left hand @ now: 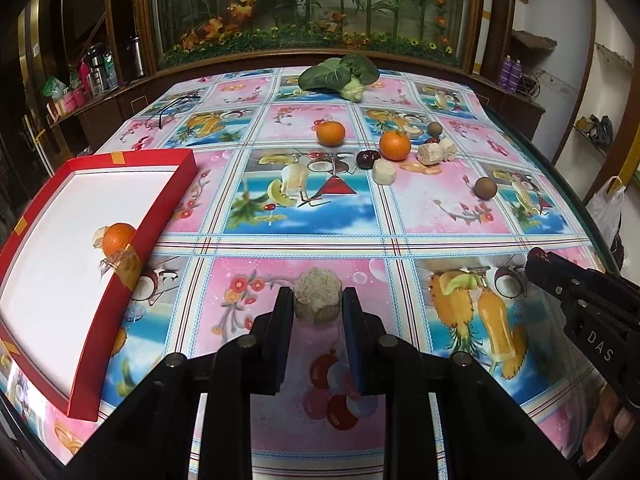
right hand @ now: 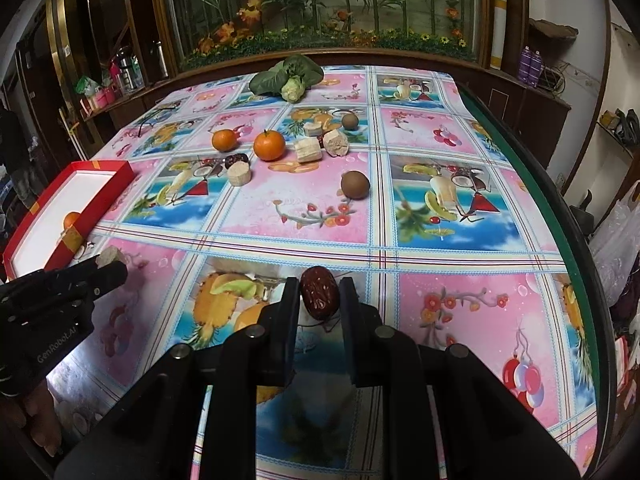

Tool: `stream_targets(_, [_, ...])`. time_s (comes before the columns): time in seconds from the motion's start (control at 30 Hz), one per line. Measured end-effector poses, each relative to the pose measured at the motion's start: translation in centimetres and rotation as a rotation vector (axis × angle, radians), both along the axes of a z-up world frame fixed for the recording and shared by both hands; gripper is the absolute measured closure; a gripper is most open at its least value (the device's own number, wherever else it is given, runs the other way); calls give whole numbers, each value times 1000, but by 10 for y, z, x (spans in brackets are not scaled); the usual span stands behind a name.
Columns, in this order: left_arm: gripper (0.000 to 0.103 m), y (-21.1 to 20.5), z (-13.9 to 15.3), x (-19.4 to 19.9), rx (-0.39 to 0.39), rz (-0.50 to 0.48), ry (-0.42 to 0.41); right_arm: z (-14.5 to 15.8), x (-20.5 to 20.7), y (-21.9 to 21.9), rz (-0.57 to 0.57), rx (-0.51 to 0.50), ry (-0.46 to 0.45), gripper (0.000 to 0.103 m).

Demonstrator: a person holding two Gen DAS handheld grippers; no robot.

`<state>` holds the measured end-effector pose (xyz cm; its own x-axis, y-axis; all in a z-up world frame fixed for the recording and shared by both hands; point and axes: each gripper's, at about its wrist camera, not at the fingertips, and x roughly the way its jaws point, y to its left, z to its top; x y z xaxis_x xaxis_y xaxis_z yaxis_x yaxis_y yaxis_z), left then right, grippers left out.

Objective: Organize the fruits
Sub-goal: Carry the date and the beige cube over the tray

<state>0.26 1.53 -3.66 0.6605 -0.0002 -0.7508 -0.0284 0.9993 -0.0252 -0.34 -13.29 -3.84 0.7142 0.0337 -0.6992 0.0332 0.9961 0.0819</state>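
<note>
My left gripper [left hand: 318, 300] is shut on a pale beige cut chunk [left hand: 318, 294], held above the front of the table. My right gripper [right hand: 319, 294] is shut on a dark red date [right hand: 319, 293]. A red box [left hand: 168, 200] with a white inside lies at the left and holds an orange [left hand: 118, 238]. On the cloth farther back lie two oranges [left hand: 331, 133] [left hand: 395, 145], a dark red fruit [left hand: 368, 159], several beige chunks [left hand: 385, 172] and two brown round fruits [left hand: 485, 188] [left hand: 434, 129].
A leafy green vegetable [left hand: 340, 74] lies at the table's far edge. A pair of glasses [left hand: 168, 110] lies at the far left. The table [right hand: 400, 220] has a fruit-print cloth and a green rim [right hand: 552, 200] on the right. A white plastic bag [right hand: 616, 240] hangs beyond it.
</note>
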Motion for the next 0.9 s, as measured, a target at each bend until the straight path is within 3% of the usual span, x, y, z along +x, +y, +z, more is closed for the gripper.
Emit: stream_targets(0.9, [80,18,14,-17,-1,135,-125,9,-11,0,-32,-15,-91,82])
